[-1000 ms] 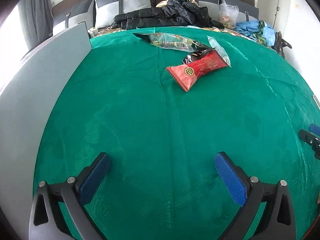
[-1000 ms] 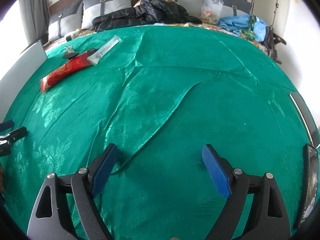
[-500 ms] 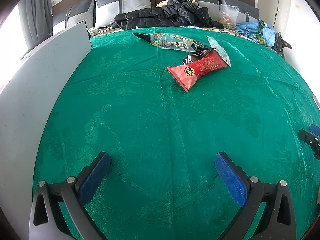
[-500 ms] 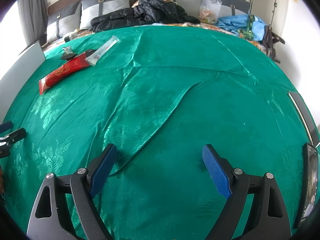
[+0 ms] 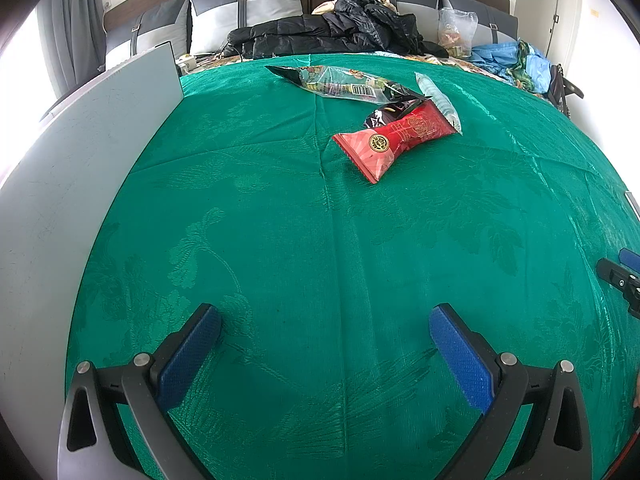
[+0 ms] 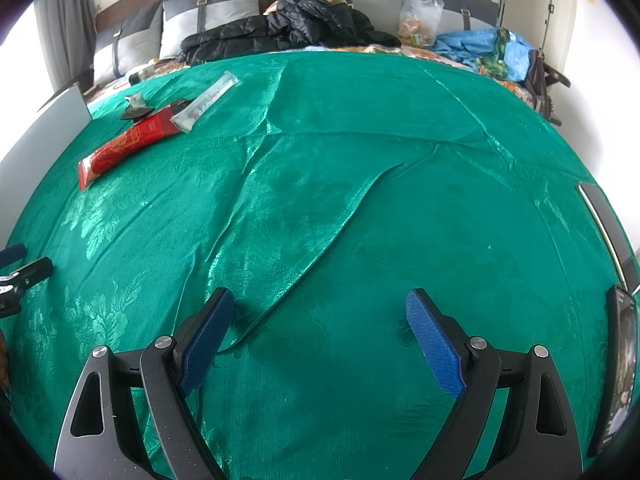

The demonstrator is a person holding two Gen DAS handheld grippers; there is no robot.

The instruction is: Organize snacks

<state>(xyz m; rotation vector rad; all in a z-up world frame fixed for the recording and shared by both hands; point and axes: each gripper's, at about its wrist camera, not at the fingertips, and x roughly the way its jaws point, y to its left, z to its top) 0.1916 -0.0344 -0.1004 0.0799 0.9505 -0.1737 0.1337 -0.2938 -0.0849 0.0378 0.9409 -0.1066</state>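
Left wrist view: left gripper [image 5: 325, 330] spread wide, empty, low over the green cloth [image 5: 280, 240]. Landmark = red snack packet [image 5: 394, 139], well ahead, slightly right of the gripper's line. Behind it, touching or overlapping: small dark packet [image 5: 390, 110], clear long packet [image 5: 438, 100], clear printed bag [image 5: 340, 82]. Grey board [image 5: 80, 168] stands along the cloth's left edge, well left of the red packet; probably the sorting side, can't confirm.

Right wrist view: right gripper [image 6: 320, 326] also wide apart, nothing held, over a cloth crease. Red snack packet [image 6: 128, 144] far off to its upper left, so the left gripper is the likelier one for the pick. Snacks all clumped, nothing sorted yet.
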